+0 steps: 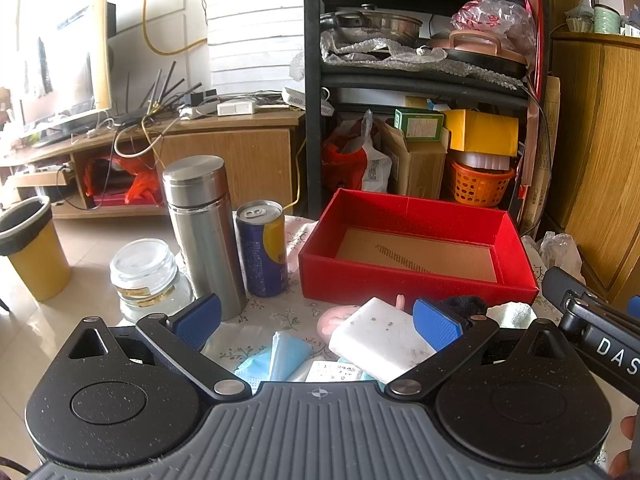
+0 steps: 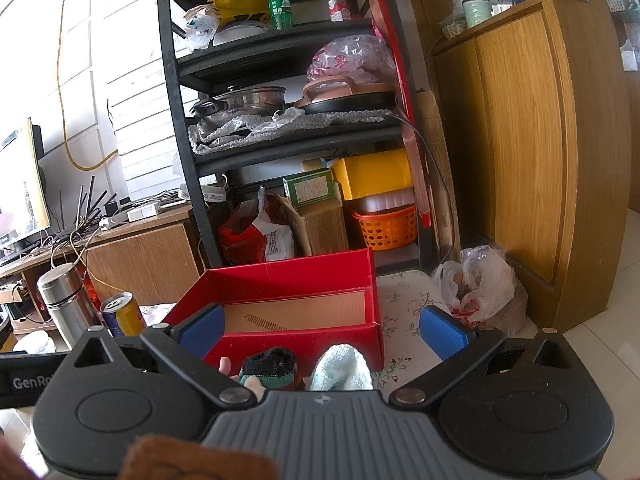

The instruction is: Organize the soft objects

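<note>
An open red box (image 1: 416,280) with a bare cardboard floor sits on the flowered tablecloth; it also shows in the right wrist view (image 2: 304,336). In front of it lie a white sponge (image 1: 380,340), a pink soft toy (image 1: 334,318), a blue face mask (image 1: 280,354), a dark sock (image 2: 270,364) and a pale green towel (image 2: 340,368). My left gripper (image 1: 318,322) is open above the sponge and mask. My right gripper (image 2: 320,330) is open above the sock and towel.
A steel flask (image 1: 200,232), a blue and yellow can (image 1: 264,248) and a glass jar (image 1: 146,276) stand left of the box. A plastic bag (image 2: 480,284) lies right of it. A black shelf rack (image 2: 280,120) and a wooden cabinet (image 2: 520,140) stand behind.
</note>
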`<state>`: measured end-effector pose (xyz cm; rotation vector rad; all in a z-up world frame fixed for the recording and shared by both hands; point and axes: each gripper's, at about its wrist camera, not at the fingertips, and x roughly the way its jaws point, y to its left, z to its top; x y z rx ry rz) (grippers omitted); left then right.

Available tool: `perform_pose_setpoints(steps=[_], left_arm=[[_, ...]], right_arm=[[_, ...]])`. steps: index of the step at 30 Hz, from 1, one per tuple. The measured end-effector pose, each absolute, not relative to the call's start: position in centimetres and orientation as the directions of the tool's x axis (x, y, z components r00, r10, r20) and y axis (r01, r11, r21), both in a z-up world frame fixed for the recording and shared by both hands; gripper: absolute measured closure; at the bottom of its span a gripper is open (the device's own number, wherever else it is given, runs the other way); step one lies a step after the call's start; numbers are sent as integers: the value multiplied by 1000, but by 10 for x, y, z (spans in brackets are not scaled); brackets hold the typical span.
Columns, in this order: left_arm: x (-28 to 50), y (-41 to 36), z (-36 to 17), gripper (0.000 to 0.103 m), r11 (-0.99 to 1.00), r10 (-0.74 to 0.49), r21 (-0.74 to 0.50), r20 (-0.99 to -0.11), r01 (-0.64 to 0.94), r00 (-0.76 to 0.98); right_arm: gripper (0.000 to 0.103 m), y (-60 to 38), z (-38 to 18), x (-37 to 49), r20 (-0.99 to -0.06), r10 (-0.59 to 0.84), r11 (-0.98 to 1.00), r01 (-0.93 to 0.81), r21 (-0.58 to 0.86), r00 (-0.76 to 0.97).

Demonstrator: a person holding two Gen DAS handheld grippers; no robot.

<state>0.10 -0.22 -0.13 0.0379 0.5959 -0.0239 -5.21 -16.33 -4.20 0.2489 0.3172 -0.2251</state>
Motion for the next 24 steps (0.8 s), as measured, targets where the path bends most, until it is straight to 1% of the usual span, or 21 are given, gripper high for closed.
perform_pose_setpoints(steps=[24], left_arm=[[-2,0,-2,6,999,-3,40,-556,31,831]], right_arm=[[24,-161,-43,-53,-336,-174,947,250,200,926]])
